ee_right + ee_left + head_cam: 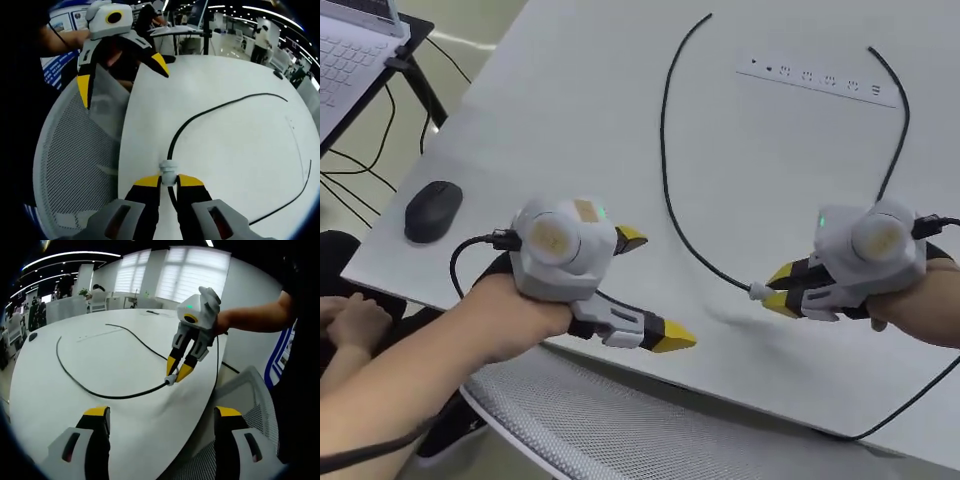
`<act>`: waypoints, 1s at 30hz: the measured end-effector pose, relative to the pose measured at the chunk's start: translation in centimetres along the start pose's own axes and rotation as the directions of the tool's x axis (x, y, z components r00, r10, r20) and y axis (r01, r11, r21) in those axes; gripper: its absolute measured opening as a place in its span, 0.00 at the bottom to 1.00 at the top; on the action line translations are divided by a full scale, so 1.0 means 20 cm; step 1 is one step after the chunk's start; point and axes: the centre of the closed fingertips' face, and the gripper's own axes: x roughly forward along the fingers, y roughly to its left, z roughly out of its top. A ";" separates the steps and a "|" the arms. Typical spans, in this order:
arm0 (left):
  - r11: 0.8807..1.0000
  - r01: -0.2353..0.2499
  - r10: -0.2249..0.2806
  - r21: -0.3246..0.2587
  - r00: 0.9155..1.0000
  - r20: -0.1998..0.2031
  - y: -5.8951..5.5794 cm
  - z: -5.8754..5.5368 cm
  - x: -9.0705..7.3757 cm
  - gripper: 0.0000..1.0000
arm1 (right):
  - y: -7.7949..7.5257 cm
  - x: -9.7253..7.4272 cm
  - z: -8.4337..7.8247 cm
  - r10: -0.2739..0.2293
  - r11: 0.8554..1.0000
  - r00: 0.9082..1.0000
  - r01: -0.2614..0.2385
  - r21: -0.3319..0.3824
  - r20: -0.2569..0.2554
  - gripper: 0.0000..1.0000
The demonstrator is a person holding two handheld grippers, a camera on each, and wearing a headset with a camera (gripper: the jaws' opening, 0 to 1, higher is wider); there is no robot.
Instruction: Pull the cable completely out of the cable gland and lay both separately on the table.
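Surface (580, 120): white, smooth, matt with a faint sheen. Cable (665, 170): black, smooth rubbery sheath, slightly glossy. Cable gland (168, 169): white plastic. Left tongs (655, 290) and right tongs (773, 290): white and black moulded plastic, matt yellow tips. Chair (600, 420): grey woven mesh. Mouse (432, 210): black matt plastic.

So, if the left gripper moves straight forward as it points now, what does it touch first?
Probably the cable gland, clamped in the right gripper, almost dead ahead of the open left gripper. Height is unclear, so the table edge could come first.
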 end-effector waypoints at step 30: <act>0.993 0.075 -0.081 0.087 0.995 0.062 -0.18 0.21 0.08 0.80 | 0.18 -0.27 0.23 0.021 0.989 0.999 -0.017 -0.144 0.027 0.07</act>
